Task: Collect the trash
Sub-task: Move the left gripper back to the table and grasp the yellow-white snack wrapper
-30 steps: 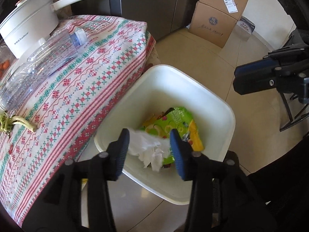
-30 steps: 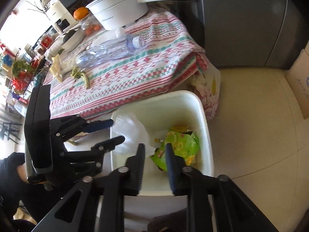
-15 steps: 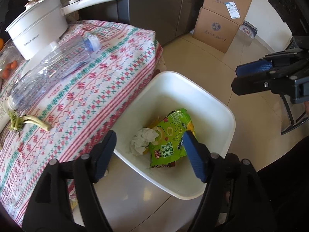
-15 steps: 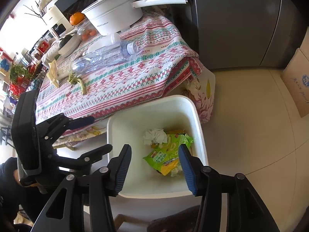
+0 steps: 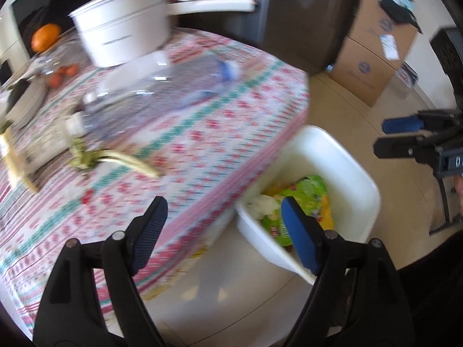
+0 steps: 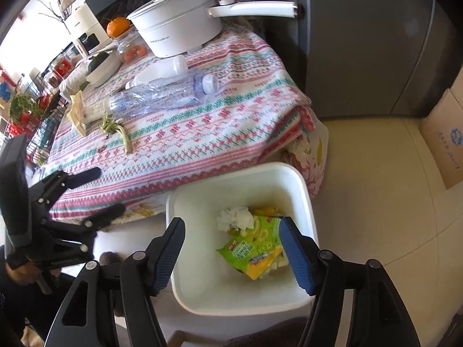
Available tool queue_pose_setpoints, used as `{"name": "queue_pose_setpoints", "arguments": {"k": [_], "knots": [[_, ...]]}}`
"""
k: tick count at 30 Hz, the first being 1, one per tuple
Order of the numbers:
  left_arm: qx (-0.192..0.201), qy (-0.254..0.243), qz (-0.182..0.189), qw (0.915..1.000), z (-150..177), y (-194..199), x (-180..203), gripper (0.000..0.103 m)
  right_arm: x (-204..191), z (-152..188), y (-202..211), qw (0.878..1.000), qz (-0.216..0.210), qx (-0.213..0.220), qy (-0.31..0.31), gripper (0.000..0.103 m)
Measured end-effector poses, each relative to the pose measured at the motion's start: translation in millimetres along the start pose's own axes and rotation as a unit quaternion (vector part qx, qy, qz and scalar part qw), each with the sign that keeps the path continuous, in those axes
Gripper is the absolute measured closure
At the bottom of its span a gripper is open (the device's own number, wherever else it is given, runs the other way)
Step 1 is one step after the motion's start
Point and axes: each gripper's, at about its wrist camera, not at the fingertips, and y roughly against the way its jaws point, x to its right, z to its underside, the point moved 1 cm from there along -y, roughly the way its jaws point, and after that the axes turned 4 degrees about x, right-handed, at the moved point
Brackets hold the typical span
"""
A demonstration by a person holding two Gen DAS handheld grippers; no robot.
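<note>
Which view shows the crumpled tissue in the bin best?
Right wrist: the tissue lies sharp and unblocked inside the bin, beside the green snack bag. Left wrist is motion-blurred; the tissue is only a pale smear there.

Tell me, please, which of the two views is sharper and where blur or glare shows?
Right wrist view: sharp; bottle and bin crisp, window corner at upper left blown out, straight edges bowed by the fisheye. Left wrist view: motion-smeared across tablecloth, bottle and pot; its own fingers stay fairly sharp.

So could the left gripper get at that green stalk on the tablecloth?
Probably yes. The left gripper, jaws empty and opening, hangs over the table edge; only bare tablecloth lies between it and the green stalk.
</note>
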Motion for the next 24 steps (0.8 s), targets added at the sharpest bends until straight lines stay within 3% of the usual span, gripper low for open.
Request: {"name": "queue_pose_setpoints", "arguments": {"k": [8, 13, 19, 24], "knots": [[0.026, 0.093, -0.090, 0.9912, -8, 19, -91, 0.022, -40, -24, -20, 1.000, -0.001, -0.001, 0.024, 0.032], [0.051, 0.139, -0.186, 0.9714, -14, 28, -155, 0.022, -65, -33, -34, 0.999, 0.002, -0.005, 0.042, 0.031], [0.085, 0.201, -0.210, 0.9531, -15, 27, -210, 0.022, -90, -45, -53, 0.999, 0.001, -0.009, 0.048, 0.031], [0.099, 0.222, -0.234, 0.9413, -13, 10, -239, 0.023, -104, -54, -68, 0.999, 0.002, -0.013, 0.049, 0.031]]}}
